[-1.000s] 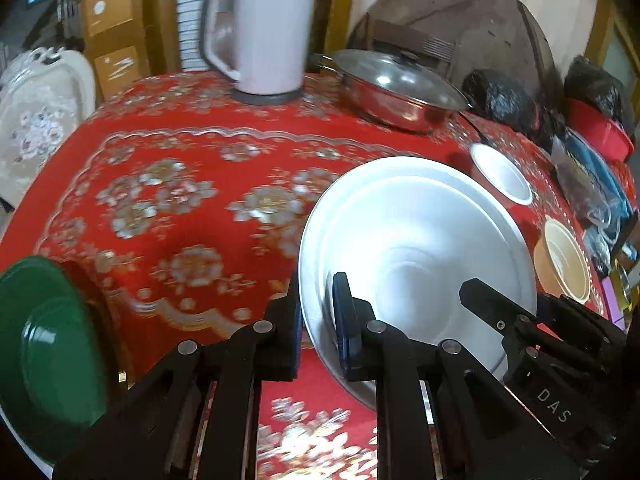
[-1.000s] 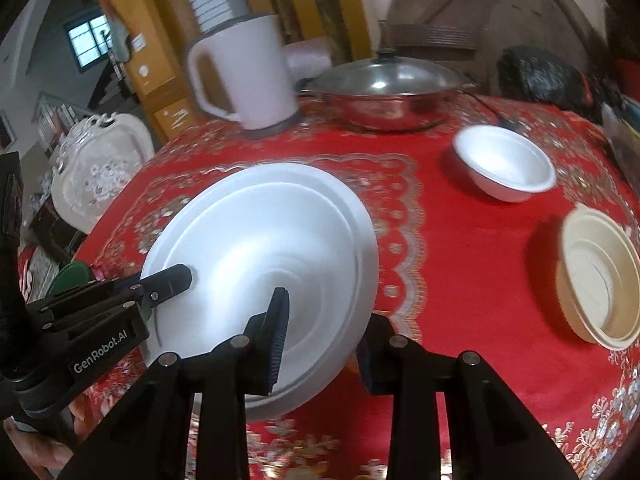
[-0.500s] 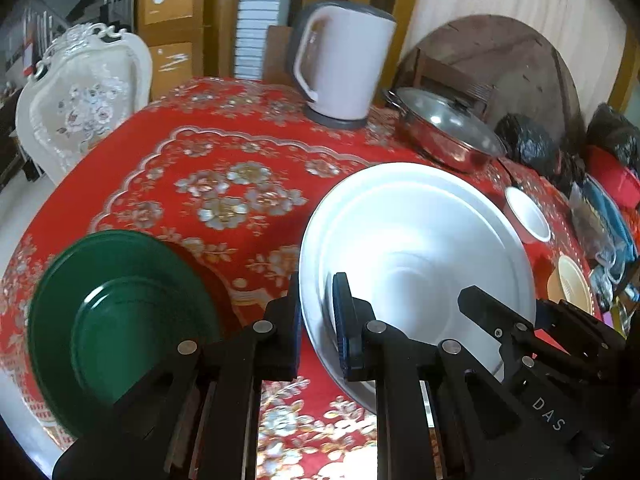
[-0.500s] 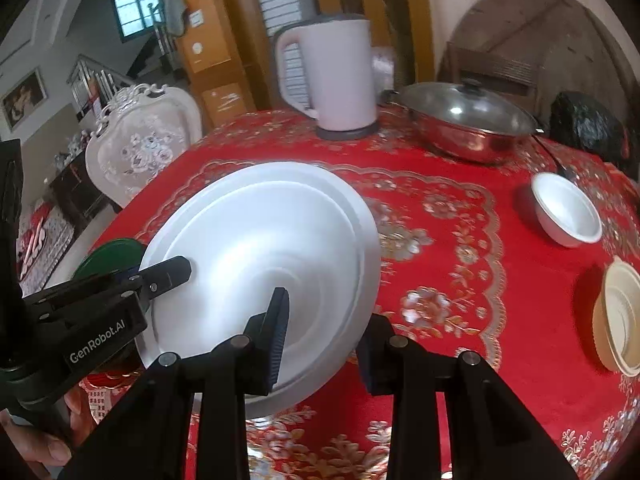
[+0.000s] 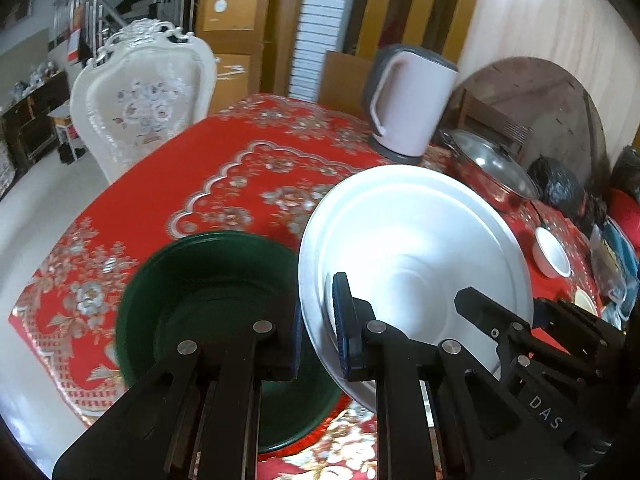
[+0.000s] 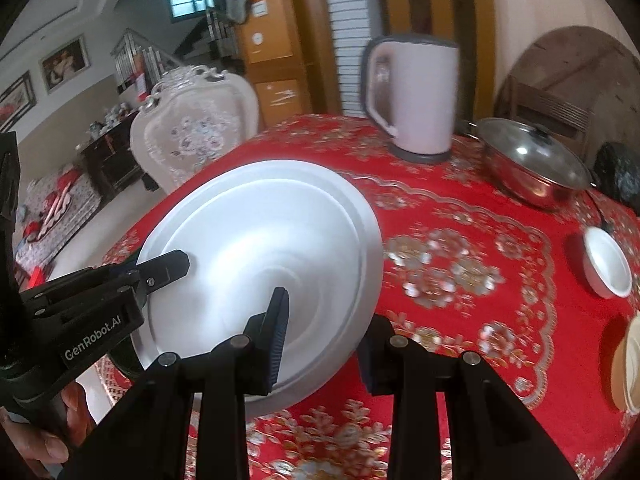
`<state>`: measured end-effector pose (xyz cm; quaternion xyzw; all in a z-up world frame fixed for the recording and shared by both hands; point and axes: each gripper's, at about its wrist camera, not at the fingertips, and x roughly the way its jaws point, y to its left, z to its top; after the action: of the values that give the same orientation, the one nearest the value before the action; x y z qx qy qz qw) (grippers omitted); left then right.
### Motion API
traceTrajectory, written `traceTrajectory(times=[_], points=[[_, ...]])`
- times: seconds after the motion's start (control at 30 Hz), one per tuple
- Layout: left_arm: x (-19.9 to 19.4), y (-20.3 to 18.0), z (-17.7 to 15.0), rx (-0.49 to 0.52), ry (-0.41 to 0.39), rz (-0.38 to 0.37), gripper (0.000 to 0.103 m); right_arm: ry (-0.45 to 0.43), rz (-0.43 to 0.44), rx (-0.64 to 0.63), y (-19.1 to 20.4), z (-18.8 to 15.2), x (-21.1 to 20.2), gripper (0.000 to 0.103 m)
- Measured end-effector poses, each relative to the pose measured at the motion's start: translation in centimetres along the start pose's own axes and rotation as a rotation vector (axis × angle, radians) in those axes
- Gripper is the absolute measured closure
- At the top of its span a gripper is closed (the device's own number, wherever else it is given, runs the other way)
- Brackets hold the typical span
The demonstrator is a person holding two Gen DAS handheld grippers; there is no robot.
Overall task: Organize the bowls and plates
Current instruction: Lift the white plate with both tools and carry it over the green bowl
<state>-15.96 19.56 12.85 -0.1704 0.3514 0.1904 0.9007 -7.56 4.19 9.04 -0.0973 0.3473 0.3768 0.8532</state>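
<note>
**White plate carried over toward the green plate**

Over the last second both grippers have carried the large white plate (image 5: 416,248) across the table to the left. One second ago the green plate (image 5: 208,304) was only at the left border of the left wrist view; now it lies almost under the left gripper (image 5: 316,320), just beside the left rim of the white plate. In the right wrist view the kettle (image 6: 416,92) and the lidded steel pan (image 6: 532,164) have moved to the right and look farther away. This probably means the white plate is being brought to the green one for stacking, and the setting down is not yet done.

The left gripper is closed on the near-left rim of the white plate, one pad on each face of it. The right gripper (image 6: 320,340) holds the near-right rim in the same way, with narrow jaws: one finger lies inside the plate and the other is under its edge.

The white plate is held above the red tablecloth (image 5: 248,168), tilted, with its near side lower. It is wide, shallow and plain, with a stepped rim and a round depression in the middle. The green plate rests flat near the table's left edge. A small white bowl (image 6: 606,264) and a cream bowl (image 6: 628,372) stand well apart on the right.
</note>
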Motion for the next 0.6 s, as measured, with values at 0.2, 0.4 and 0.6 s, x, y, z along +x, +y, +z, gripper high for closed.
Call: traceTrajectory(times=[0.2, 0.4, 0.6], points=[[-0.8, 2.8, -0.4, -0.04, -0.007, 0.04, 0.089, -0.001, 0.046, -0.048, 2.7, 0.7, 0.8, 0.068], [-1.2, 5.7, -1.3, -0.083, -0.002, 0.071, 0.089, 0.012, 0.076, -0.094, 5.1, 0.8, 1.8, 0.068], [-1.0, 8.4, -2.4, -0.127, 0.024, 0.099, 0.089, 0.05, 0.113, -0.149, 7.7, 0.5, 3.4, 0.068]])
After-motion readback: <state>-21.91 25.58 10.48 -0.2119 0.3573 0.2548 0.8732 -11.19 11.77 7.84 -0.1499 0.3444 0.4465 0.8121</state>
